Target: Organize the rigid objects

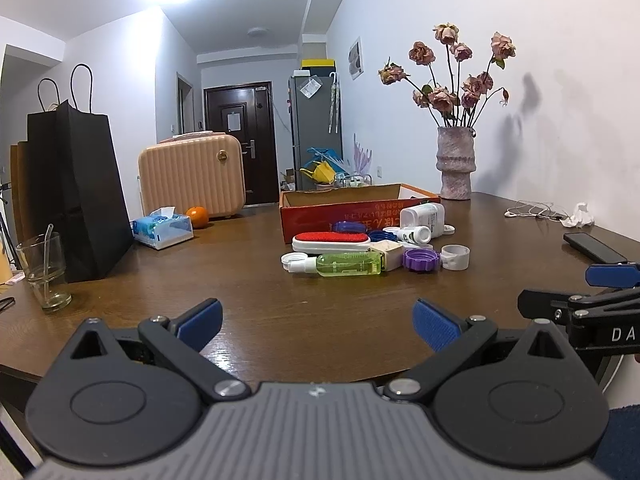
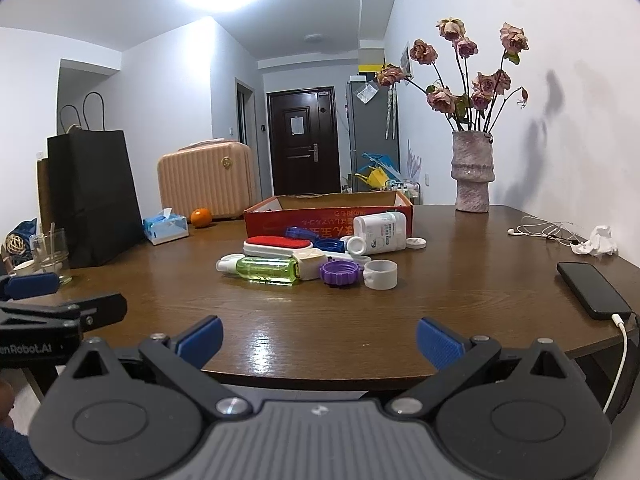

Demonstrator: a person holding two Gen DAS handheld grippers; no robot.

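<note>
Open right claw (image 2: 318, 342) above table (image 2: 460, 288)

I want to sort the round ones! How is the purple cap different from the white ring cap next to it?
The purple cap has a bumpy, notched edge; the white ring cap has a smooth wall. The purple cap is lower and flatter, the white ring cap stands taller. The purple cap lies closer to the green bottle, the white ring cap farther right. Both are round, open on top, and rest on the table.

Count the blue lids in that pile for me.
2 visible. One blue lid sits behind the red brush, against the box; the other lies right of the brush. More may be hidden under the bottles.
</note>
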